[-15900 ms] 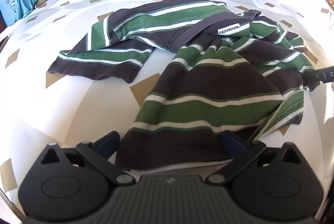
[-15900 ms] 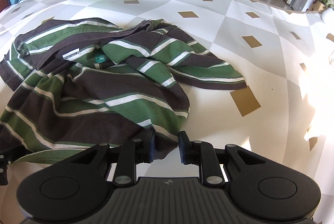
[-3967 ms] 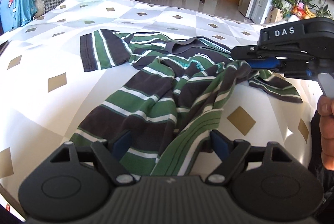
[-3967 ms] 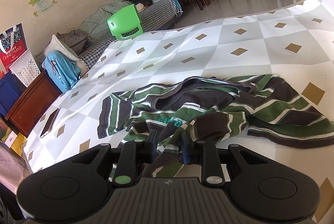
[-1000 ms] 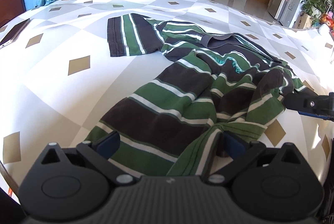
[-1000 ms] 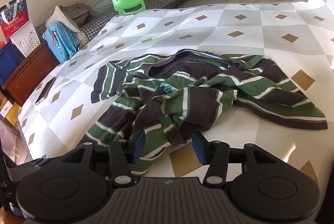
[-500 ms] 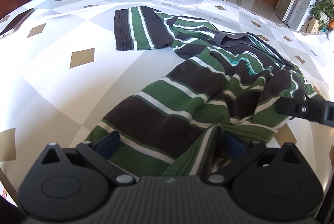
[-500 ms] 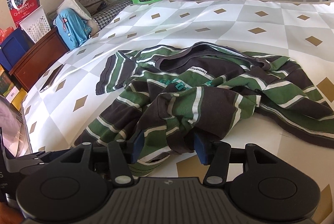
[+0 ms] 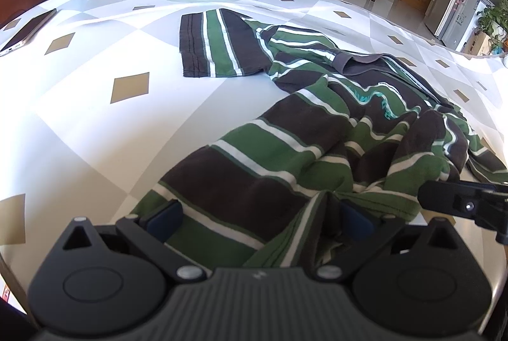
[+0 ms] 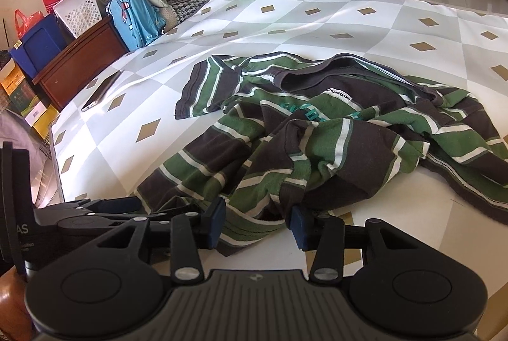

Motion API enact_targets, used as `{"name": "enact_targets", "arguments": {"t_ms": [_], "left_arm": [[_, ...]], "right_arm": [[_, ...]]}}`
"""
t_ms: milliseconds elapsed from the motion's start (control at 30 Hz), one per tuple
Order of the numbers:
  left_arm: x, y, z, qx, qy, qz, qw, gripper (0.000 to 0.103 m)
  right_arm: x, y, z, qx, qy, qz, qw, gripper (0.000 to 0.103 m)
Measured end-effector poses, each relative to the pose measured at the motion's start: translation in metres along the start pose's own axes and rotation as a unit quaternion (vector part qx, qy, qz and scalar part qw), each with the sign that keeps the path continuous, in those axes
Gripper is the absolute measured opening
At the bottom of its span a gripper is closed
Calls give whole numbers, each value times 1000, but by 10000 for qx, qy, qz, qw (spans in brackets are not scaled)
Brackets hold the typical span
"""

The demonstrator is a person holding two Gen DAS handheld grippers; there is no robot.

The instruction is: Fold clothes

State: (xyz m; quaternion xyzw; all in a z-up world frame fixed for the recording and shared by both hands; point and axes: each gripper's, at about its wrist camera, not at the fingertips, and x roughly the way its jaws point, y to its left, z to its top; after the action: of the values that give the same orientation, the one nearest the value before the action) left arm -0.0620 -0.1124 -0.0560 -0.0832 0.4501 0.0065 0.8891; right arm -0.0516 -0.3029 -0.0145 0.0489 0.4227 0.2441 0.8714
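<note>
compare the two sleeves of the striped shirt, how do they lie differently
The far-left sleeve is spread flat on the bedcover, its whole hem showing; the other sleeve trails off to the right, rumpled and partly buried under bunched body fabric. The first lies away from the pile, the second runs out from under it. Both have the same green, dark brown and white stripes.

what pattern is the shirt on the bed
Horizontal stripes of dark brown, green and thin white on the shirt; clearest in the right wrist view.
</note>
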Motion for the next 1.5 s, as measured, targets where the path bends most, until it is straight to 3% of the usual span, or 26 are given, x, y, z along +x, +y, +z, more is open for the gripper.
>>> {"name": "enact_targets", "arguments": {"t_ms": [433,733,867,1000,1067,1133,1233,1367,1500], "left_arm": [[-2,3,0,-32,-3,-36,10000,103],[-18,1,3,-69,-174,-184,9997,103],[-29,-4,5,7,-366,-317,9988,103],[-29,-8,3,84,-245,-297,9992,103],[-26,-8,0,86,-158,-268,9995,103],[-25,-7,-1,96,-136,-212,9996,103],[-23,-4,-1,52,-125,-139,9998,103],[-20,2,-1,-63,-69,-111,9999,103],[-18,2,-1,-61,-60,-92,9999,103]], "right_arm": [[5,3,0,-40,-174,-325,9993,9],[-38,12,6,45,-555,-177,9983,6],[-55,12,2,86,-606,-238,9978,6],[-59,7,-5,116,-526,-430,9976,6],[-57,2,-8,143,-454,-545,9974,10],[-54,-4,-11,151,-353,-606,9974,26],[-48,-10,-15,121,-244,-552,9981,41],[-34,-9,-19,-52,-40,-548,9985,49],[-22,-6,-20,-363,-28,-854,9957,51]]}}
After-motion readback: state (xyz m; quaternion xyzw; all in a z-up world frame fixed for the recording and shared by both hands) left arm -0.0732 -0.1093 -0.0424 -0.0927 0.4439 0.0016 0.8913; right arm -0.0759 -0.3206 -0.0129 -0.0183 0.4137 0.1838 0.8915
